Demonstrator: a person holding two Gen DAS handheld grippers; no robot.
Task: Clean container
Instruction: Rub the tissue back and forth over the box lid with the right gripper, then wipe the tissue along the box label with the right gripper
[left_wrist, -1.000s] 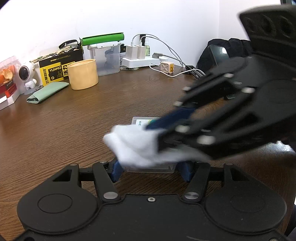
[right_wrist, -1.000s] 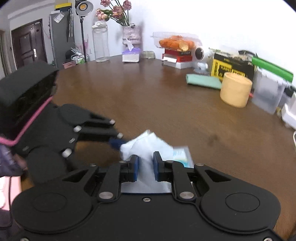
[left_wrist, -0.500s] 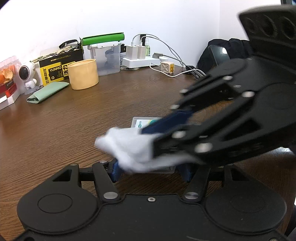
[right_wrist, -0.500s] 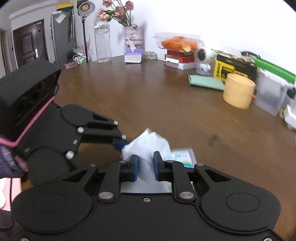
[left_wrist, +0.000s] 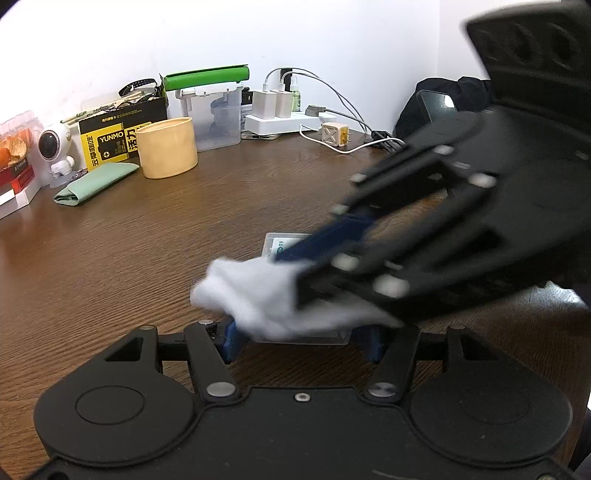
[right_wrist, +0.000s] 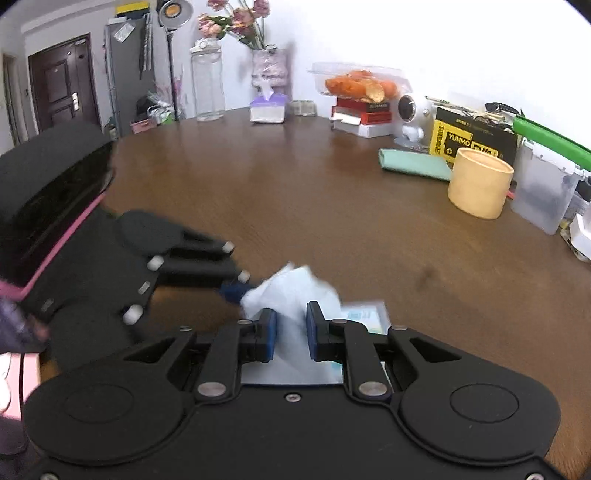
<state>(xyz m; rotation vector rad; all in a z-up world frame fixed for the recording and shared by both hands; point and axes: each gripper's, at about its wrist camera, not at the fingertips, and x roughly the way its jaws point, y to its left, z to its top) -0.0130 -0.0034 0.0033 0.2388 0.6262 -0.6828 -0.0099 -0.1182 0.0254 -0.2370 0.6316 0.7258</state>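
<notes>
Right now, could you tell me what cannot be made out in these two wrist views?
- Container: left wrist view shows only a corner; the tissue and right gripper cover the rest.
- Container's inside: hidden in the right wrist view by the tissue and the gripper body, so its cleanliness is unknown.
- Left gripper: its pads' contact with the container is hidden under the tissue.
- Container label: too small and blurred to read.

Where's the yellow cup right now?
In the left wrist view, the yellow cup stands at the table's far left, between the black-and-yellow YUNMO box and the clear plastic container.
</notes>
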